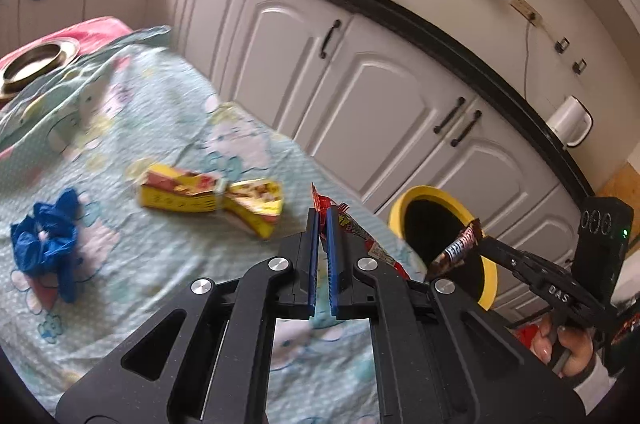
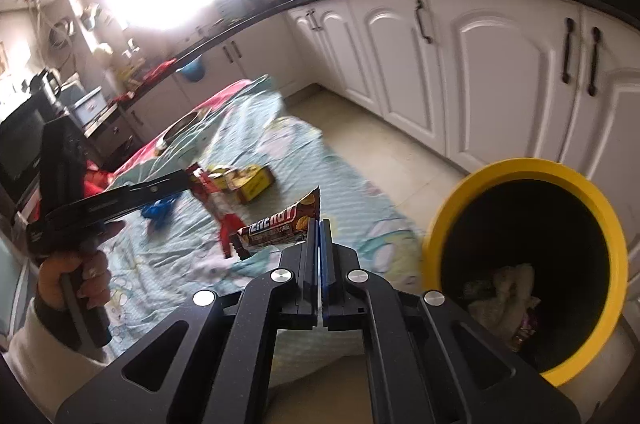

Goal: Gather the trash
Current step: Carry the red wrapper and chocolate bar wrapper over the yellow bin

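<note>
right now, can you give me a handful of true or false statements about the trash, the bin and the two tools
1. The left tool grips a red wrapper. True.
2. The right tool is open and holds nothing. False: it is shut on a brown snack bar wrapper.
3. The yellow-rimmed bin is empty. False: crumpled trash lies inside it.
4. A crushed yellow carton lies on the patterned cloth. True.
5. The blue crumpled plastic is in the bin. False: it lies on the cloth.

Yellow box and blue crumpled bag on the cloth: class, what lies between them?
Nothing: in the left wrist view, only bare patterned cloth lies between the yellow box and the blue bag.
</note>
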The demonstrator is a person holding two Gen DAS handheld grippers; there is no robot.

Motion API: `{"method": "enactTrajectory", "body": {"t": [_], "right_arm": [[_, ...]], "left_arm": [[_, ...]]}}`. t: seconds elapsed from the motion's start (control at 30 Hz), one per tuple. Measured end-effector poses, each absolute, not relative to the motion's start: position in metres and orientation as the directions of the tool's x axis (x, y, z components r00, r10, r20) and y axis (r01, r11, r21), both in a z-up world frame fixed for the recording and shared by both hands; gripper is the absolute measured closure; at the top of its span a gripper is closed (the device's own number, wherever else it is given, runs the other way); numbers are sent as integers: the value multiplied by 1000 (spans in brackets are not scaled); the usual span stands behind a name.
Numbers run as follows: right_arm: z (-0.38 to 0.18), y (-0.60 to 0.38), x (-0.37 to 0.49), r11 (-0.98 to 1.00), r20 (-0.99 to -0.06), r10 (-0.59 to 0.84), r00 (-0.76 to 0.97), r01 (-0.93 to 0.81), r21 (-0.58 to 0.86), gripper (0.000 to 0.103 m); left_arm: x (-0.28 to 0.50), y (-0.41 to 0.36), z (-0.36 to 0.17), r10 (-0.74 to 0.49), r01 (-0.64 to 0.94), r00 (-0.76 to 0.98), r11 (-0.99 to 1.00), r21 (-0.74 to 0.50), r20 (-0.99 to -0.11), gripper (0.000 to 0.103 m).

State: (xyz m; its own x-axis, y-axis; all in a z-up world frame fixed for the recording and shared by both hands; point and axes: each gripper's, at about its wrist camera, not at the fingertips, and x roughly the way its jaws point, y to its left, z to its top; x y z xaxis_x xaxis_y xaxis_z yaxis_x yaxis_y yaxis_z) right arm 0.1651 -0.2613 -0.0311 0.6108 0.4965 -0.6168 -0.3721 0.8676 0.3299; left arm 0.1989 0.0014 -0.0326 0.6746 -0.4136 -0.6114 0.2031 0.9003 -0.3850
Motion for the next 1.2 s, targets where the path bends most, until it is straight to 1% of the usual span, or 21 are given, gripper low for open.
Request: {"method": "enactTrajectory", "body": {"t": [0.33,0.63,0.93,1.2], "right_arm": [[-31,-319,165,915,-609,399,685,-257,310,102],[-36,-368,162,930,-599,336,727,-154,334,102],[-44,-416,156,934,-594,263,760,-45,355,102],[-59,-446,147,949,-616,177,768,34,314,102]], "left_arm": [[199,-68,-26,-438,309,656,899,-311,-615,102],[201,-116,-25,-453,372,644,890,-265,-616,102],[198,-161,-35,-459,431,627,878,-210,-630,102],[198,-191,-47,-455,460,618,871,-174,-641,102]]}}
